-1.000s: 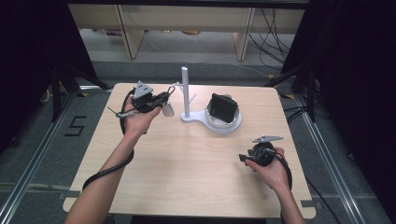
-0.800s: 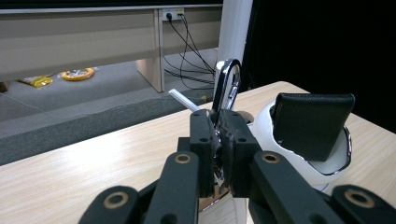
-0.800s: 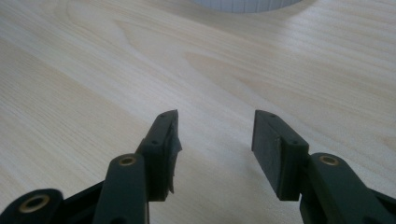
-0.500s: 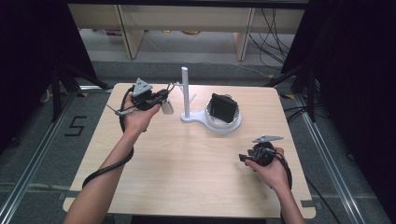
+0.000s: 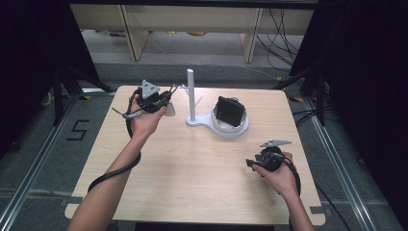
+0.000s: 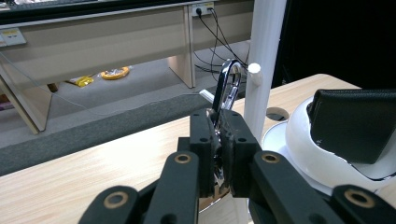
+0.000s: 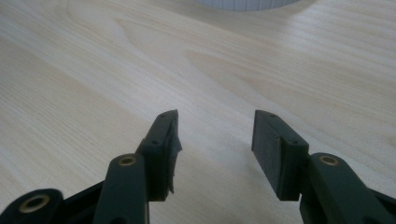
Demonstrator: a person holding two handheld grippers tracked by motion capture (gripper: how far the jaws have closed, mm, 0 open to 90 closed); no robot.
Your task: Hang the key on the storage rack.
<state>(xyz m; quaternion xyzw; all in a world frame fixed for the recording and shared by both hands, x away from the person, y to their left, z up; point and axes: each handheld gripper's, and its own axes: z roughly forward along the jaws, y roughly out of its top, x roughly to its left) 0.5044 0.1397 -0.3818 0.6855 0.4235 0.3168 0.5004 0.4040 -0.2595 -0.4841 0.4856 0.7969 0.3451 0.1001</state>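
Table [image 5: 192, 173]: stand [image 5: 191, 96] upright at rear centre, on a base that joins a bowl [image 5: 236, 127] to its right. In the bowl, a wallet-like item [image 5: 229, 111] stands tilted. Left gripper [image 5: 166, 98] at rear left, just left of the stand; a metal clip [image 6: 227, 88] sits between its jaws, the clip's loop just beside a peg [image 6: 254, 68] on the stand. Right gripper [image 5: 250, 162] at front right, well apart from the bowl, nothing between its jaws.
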